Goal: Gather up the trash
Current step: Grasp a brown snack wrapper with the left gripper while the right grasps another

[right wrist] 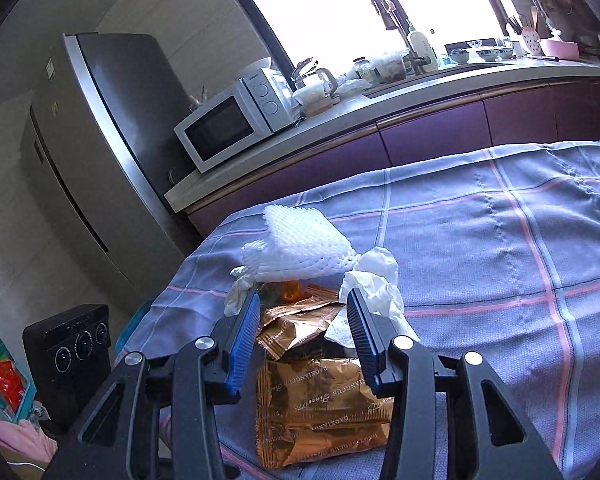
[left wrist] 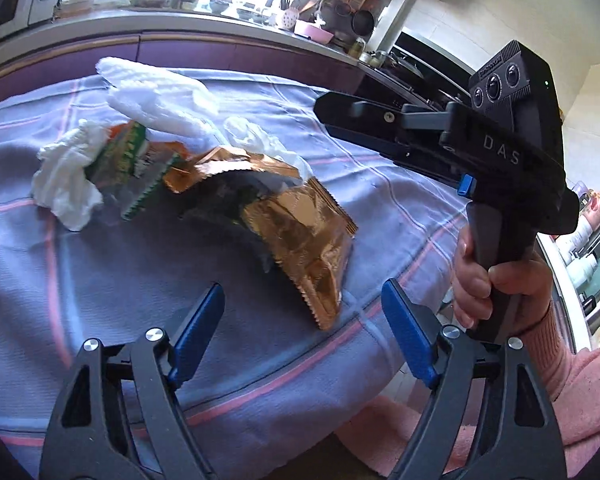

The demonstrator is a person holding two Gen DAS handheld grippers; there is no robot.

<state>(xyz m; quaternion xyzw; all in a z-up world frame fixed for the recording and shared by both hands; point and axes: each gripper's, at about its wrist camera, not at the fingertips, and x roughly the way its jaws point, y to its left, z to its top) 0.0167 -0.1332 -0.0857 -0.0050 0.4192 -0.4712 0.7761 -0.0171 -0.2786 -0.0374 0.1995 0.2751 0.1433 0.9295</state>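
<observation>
A pile of trash lies on the purple checked tablecloth (left wrist: 100,280). It holds a torn gold snack wrapper (left wrist: 300,240), a green snack wrapper (left wrist: 132,164), crumpled white tissue (left wrist: 64,184) and white foam fruit netting (left wrist: 160,100). My left gripper (left wrist: 304,312) is open and empty, just short of the gold wrapper's near corner. My right gripper (right wrist: 304,316) is open, its fingers on either side of the gold wrapper (right wrist: 320,396), above it. In the right wrist view the netting (right wrist: 300,248) and tissue (right wrist: 376,280) lie behind the wrapper. The right gripper's body (left wrist: 500,152) shows in the left wrist view, held by a hand.
A kitchen counter (right wrist: 340,120) with a microwave (right wrist: 228,124) and sink items runs behind the table. A grey fridge (right wrist: 92,152) stands at the left. A black heater (right wrist: 68,352) sits on the floor by the table's left edge.
</observation>
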